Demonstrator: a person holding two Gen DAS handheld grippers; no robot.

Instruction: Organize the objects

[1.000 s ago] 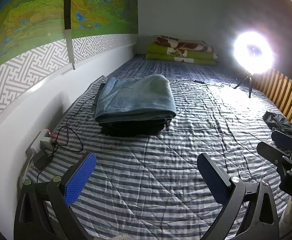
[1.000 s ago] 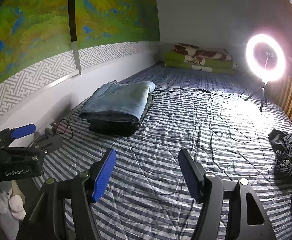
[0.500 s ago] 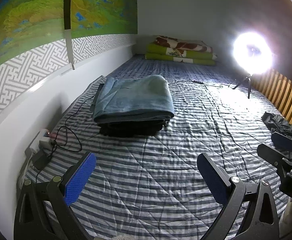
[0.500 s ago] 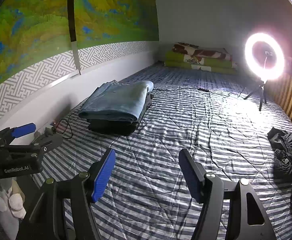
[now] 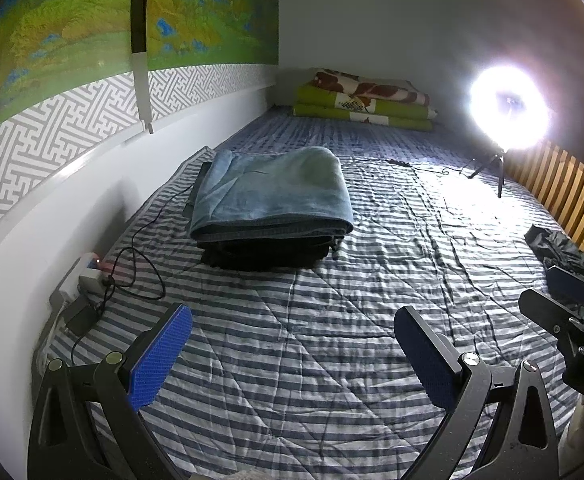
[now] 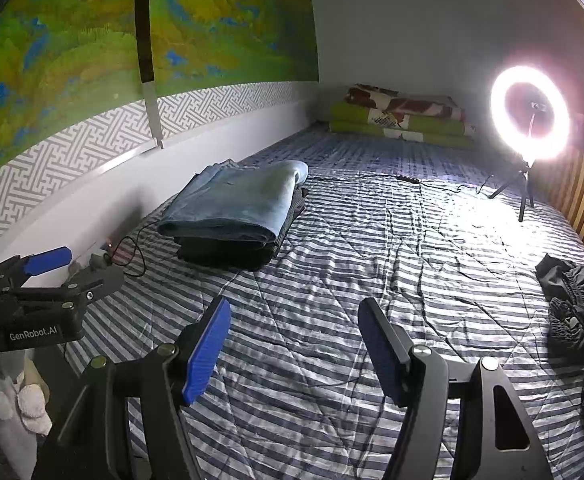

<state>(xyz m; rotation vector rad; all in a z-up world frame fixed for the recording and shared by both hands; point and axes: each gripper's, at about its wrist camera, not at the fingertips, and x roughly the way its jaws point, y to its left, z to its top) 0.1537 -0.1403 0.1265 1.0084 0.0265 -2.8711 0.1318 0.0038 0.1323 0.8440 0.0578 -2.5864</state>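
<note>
While both grippers hang over the near end of the striped bedspread (image 5: 292, 340), neither holds anything: the left gripper (image 5: 292, 352) and the right gripper (image 6: 292, 344) each have blue pads spread wide apart with only bare cloth between them. Further up the bed, near its left edge along the wall, sits a folded stack of clothes (image 5: 269, 208): a faded blue denim piece on top, its rounded fold facing the near end, over darker, almost black garments beneath. A crumpled dark garment (image 6: 576, 304) lies loose at the right edge by the wooden slats. At the far end lie folded green blankets (image 5: 364, 106), with a lit ring light (image 6: 530, 114) standing toward the right.
</note>
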